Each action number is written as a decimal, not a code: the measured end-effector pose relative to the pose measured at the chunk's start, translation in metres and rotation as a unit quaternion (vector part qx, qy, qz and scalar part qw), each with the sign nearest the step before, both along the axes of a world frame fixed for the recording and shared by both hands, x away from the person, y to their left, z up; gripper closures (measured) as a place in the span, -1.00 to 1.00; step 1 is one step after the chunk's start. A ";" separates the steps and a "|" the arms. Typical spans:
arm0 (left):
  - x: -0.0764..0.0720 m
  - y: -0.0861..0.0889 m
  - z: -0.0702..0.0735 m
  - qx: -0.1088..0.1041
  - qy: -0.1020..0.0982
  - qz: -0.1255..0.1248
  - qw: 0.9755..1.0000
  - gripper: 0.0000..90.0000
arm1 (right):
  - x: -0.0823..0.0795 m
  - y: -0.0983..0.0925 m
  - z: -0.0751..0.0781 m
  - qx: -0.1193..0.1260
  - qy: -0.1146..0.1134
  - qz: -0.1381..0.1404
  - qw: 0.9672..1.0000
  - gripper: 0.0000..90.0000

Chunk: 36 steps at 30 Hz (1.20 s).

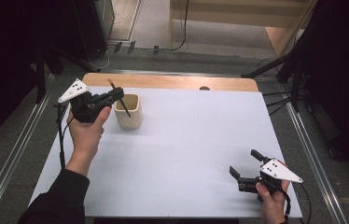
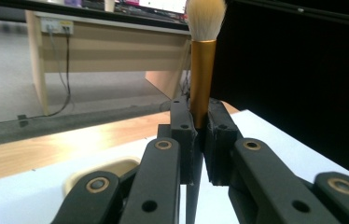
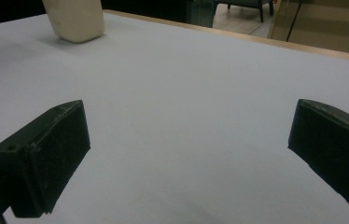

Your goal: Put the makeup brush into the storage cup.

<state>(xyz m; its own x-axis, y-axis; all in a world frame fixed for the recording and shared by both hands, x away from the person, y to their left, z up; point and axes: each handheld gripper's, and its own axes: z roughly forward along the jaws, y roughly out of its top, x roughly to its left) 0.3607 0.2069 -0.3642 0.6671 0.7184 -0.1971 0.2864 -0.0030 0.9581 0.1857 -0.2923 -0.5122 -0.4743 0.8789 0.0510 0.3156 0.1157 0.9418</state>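
My left gripper (image 1: 115, 95) is shut on a makeup brush (image 2: 202, 70) with a gold ferrule and pale bristles. In the high view the brush (image 1: 125, 108) slants with its black handle down inside a cream cup (image 1: 128, 112) at the table's back left. The cup's rim (image 2: 112, 170) lies just under the left jaws in the left gripper view. My right gripper (image 1: 246, 163) rests near the front right of the white table sheet (image 1: 186, 149), jaws wide apart with nothing between them. In the right gripper view the cream cup (image 3: 74, 18) stands far off at the top left.
A wooden strip of table (image 1: 172, 82) runs along the far edge. Metal rails (image 1: 310, 144) flank the table on both sides. Behind it are a wooden desk (image 2: 112, 42), cables and dark stands on the floor.
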 end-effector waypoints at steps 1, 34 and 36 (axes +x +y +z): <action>0.001 0.001 0.001 -0.002 -0.001 0.003 1.000 0.89 | 0.000 0.000 0.000 -0.001 -0.001 0.000 1.000 -1.00; 0.033 0.001 -0.041 0.045 0.008 0.066 0.997 0.88 | 0.001 0.002 -0.002 -0.005 0.000 0.011 1.000 -1.00; 0.034 0.000 -0.045 0.048 0.014 0.065 0.997 0.88 | 0.001 0.003 -0.002 -0.005 0.001 0.011 1.000 -1.00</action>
